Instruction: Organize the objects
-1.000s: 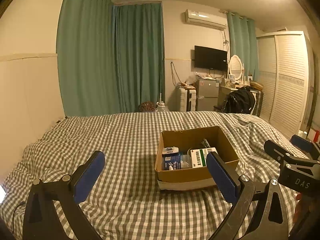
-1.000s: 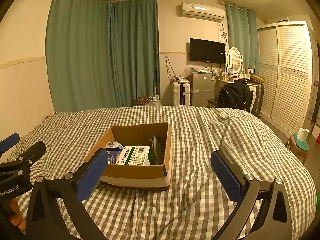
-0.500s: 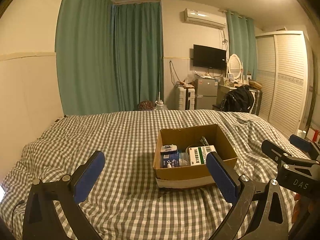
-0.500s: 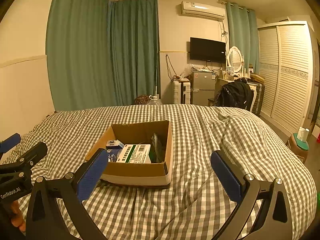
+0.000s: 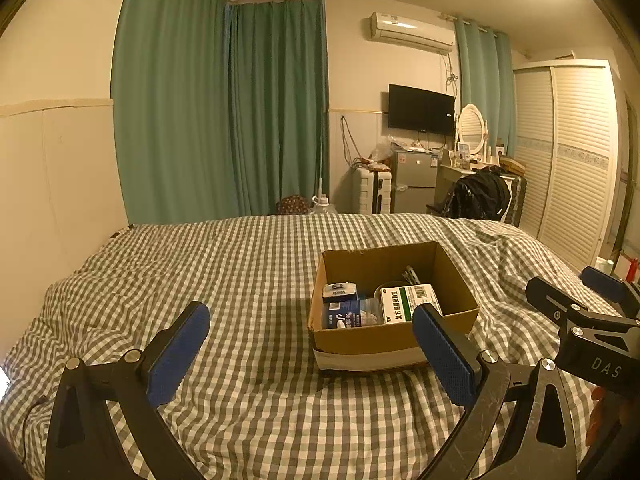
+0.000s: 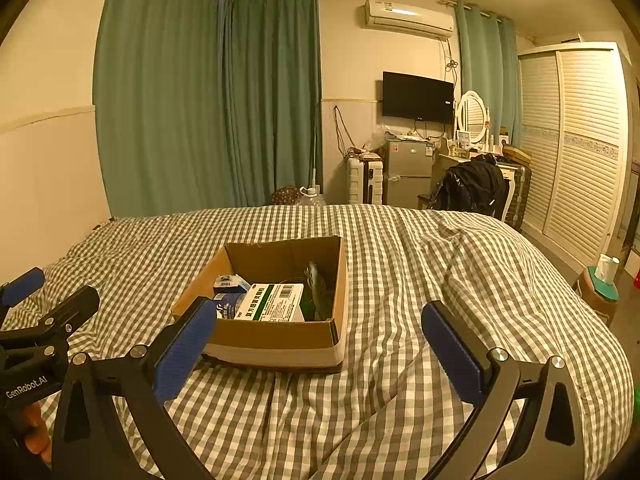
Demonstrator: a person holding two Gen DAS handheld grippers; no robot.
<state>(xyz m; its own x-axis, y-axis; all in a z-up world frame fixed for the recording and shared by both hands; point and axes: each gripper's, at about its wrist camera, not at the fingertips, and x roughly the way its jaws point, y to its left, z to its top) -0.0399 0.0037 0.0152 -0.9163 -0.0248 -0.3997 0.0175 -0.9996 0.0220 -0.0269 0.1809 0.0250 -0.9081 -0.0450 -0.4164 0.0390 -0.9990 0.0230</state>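
Bedding in grey check (image 5: pixel 240 264) carries an open cardboard box (image 5: pixel 392 336) ahead of both tools, right of the left gripper (image 5: pixel 308 348) and left of the right gripper (image 6: pixel 316 344), each with fingers spread wide and empty. Inside lie a white-and-green medicine carton (image 6: pixel 272 302), lengthwise toward the near wall, blue packs (image 5: pixel 346 314) and a smaller box (image 5: pixel 339 291). Neither hand looks clearly nearer; whatever sits behind the carton is too dim to name.

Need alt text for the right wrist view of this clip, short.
An open cardboard box sits on a bed with a checked cover; inside lie a white and green medicine carton and other small items. The right gripper is open and empty in front of it, and the left gripper shows at the left edge.
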